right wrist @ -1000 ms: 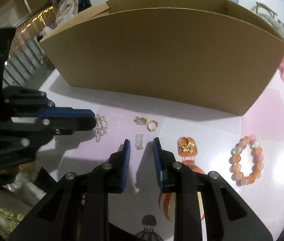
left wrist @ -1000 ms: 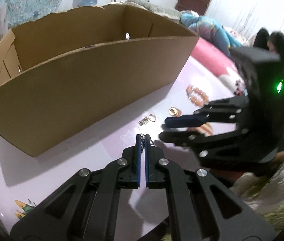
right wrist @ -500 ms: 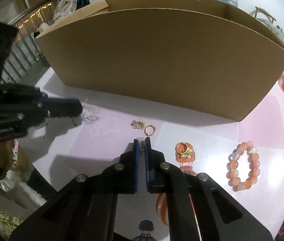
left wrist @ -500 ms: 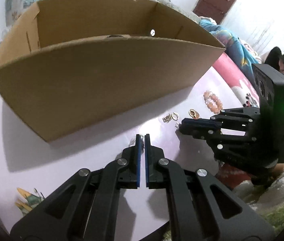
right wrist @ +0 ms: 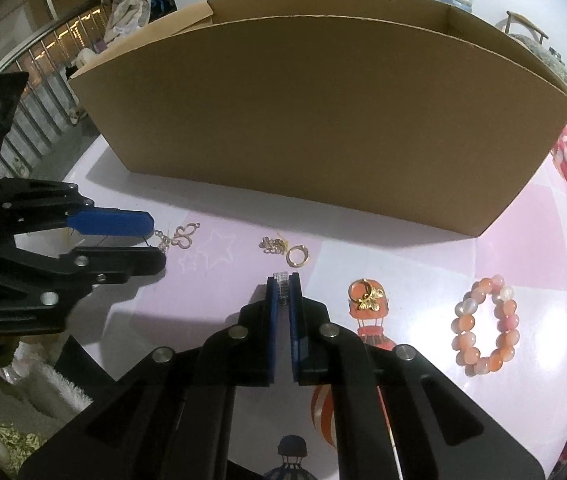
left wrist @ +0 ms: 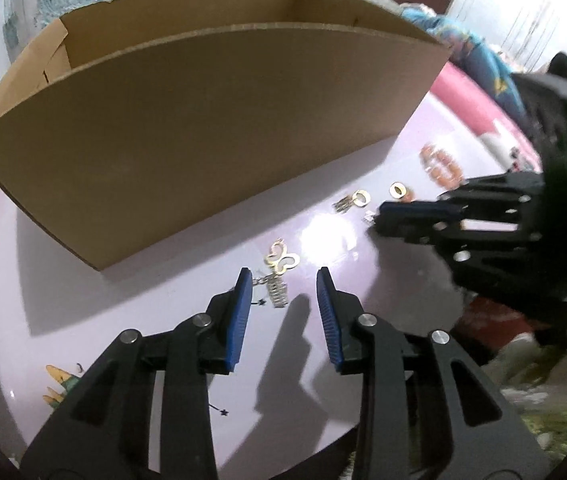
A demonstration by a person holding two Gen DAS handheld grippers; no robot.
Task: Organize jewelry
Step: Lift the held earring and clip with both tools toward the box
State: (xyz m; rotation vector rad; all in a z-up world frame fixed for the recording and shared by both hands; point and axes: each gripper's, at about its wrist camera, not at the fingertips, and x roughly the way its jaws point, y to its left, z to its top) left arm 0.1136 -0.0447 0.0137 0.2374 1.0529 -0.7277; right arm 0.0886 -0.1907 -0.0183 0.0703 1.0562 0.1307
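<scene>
The right gripper (right wrist: 282, 286) is pinched tight on a small sparkly earring (right wrist: 282, 280) at the centre of its own view, the clear piece poking up between the blue pads. The left gripper (left wrist: 283, 280) has just been opening its jaws and now stands partly open, low centre in the left view, with a butterfly-shaped chain piece (left wrist: 281, 262) lying on the table (left wrist: 163, 320) right ahead of the fingertips and trailing down between them; no pad presses on it.

For the right hand, I'd say the trick now is a straight lift, keeping the pinch firm, since so little of the earring is caught between the pads. Then carry it over the near wall of the cardboard box (right wrist: 315, 120) before letting go, because that wall stands tall in the upper half of the frame.

Across the pink table the rest waits: a little cluster of links (right wrist: 273, 244) beside a gold hoop (right wrist: 297, 257) just above the right fingertips, a gold ring with a leaf-like ornament (right wrist: 367, 294) to the right of them, and a peach bead bracelet (right wrist: 485, 326) far right.

As for the box, it's open-topped, and what shows of its inside from the left view, upper centre, is bare cardboard; the floor of it is hidden behind the near wall, so I can't tell whether anything lies in it.
</scene>
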